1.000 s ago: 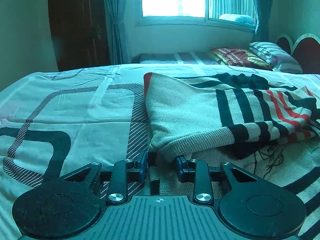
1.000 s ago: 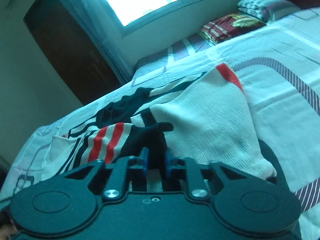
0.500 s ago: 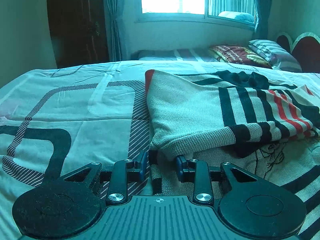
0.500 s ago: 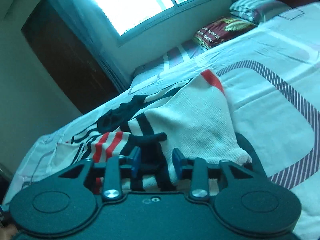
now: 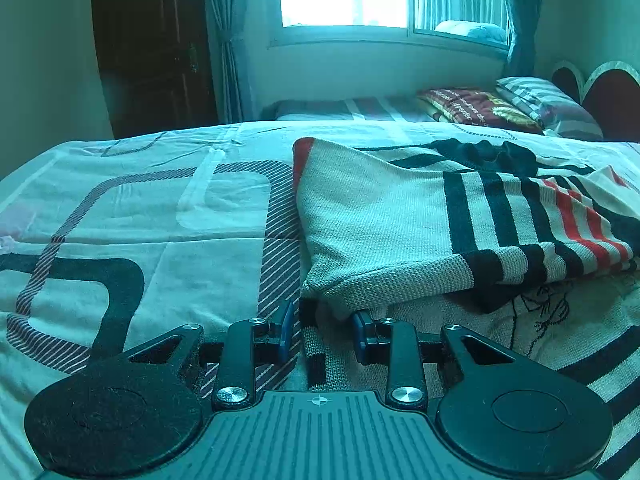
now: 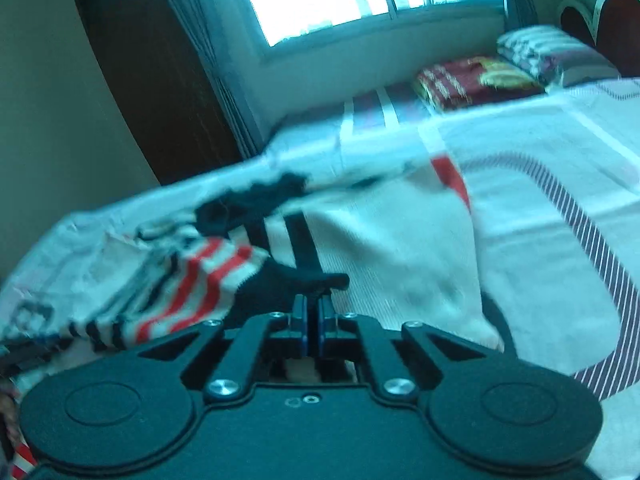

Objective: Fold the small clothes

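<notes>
A cream knit sweater (image 5: pixel 380 232) with black and red stripes lies on the bed, one side folded over its body. My left gripper (image 5: pixel 322 330) is open, its fingers either side of the sweater's lower edge at the fold. In the right wrist view the sweater (image 6: pixel 392 248) lies ahead with its black cuff (image 6: pixel 288 284) just beyond my right gripper (image 6: pixel 313 314). The right jaws are shut with nothing between them. That view is blurred by motion.
The bedsheet (image 5: pixel 140 220) with dark curved lines spreads to the left. Pillows (image 5: pixel 548 104) and a folded maroon blanket (image 5: pixel 476 110) lie at the head of the bed under the window. A dark door (image 5: pixel 152 52) stands at the back left.
My right gripper opened and let go of the black cuff, then shut empty and pulled back and up. The folded sleeve now lies on the sweater. My left gripper stayed put.
</notes>
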`<act>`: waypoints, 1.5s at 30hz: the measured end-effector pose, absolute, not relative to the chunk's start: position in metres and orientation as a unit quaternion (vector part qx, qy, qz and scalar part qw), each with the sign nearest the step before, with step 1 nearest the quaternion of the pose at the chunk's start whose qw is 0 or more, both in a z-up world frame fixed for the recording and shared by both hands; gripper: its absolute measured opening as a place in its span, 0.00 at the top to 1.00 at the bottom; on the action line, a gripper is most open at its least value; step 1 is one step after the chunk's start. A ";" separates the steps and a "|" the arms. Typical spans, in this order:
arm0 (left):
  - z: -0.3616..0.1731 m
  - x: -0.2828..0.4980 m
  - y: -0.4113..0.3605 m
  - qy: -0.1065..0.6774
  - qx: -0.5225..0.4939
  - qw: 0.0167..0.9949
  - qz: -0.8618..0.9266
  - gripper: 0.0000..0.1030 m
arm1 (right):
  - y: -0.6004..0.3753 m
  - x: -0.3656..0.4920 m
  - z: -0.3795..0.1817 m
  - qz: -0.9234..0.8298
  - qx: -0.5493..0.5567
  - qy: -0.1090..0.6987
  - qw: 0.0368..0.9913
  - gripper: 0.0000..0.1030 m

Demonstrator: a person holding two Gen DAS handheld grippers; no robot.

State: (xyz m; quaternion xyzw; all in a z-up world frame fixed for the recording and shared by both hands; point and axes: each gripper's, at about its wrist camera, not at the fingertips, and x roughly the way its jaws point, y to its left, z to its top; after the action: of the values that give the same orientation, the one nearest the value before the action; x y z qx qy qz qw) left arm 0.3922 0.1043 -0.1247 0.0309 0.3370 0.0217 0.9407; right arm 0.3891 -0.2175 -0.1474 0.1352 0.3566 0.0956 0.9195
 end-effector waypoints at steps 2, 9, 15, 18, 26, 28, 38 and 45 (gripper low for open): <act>-0.123 0.388 0.104 0.339 0.046 0.940 0.017 0.69 | -0.220 0.387 -0.147 0.092 0.144 0.349 0.922 0.94; -0.076 0.365 0.091 0.266 0.014 0.964 -0.006 0.69 | -0.211 0.367 -0.115 0.121 0.107 0.292 0.943 0.80; -0.122 0.405 0.042 0.321 0.035 0.945 -0.041 0.66 | -0.153 0.375 -0.138 0.134 -0.020 0.317 0.939 0.85; -0.120 0.399 0.058 0.317 0.000 0.947 -0.048 0.59 | -0.159 0.374 -0.142 0.110 -0.048 0.328 0.937 0.87; -0.101 0.461 0.079 0.306 0.000 0.952 -0.025 0.59 | -0.141 0.417 -0.113 0.146 0.029 0.289 0.946 0.84; -0.118 0.474 0.076 0.343 0.002 0.939 -0.028 0.59 | -0.130 0.436 -0.121 0.154 0.041 0.310 0.937 0.84; -0.092 0.522 0.079 0.319 0.012 0.947 -0.030 0.58 | -0.123 0.467 -0.122 0.173 0.039 0.292 0.940 0.83; -0.113 0.552 0.104 0.348 -0.030 0.937 -0.013 0.46 | -0.122 0.478 -0.144 0.174 0.035 0.315 0.932 0.85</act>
State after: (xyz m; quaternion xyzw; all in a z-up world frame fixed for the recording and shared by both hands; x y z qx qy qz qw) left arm 0.5520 0.1040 -0.1131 -0.0304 0.3483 -0.0127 0.9368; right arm 0.4781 -0.1216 -0.1436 0.0351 0.3153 0.1735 0.9323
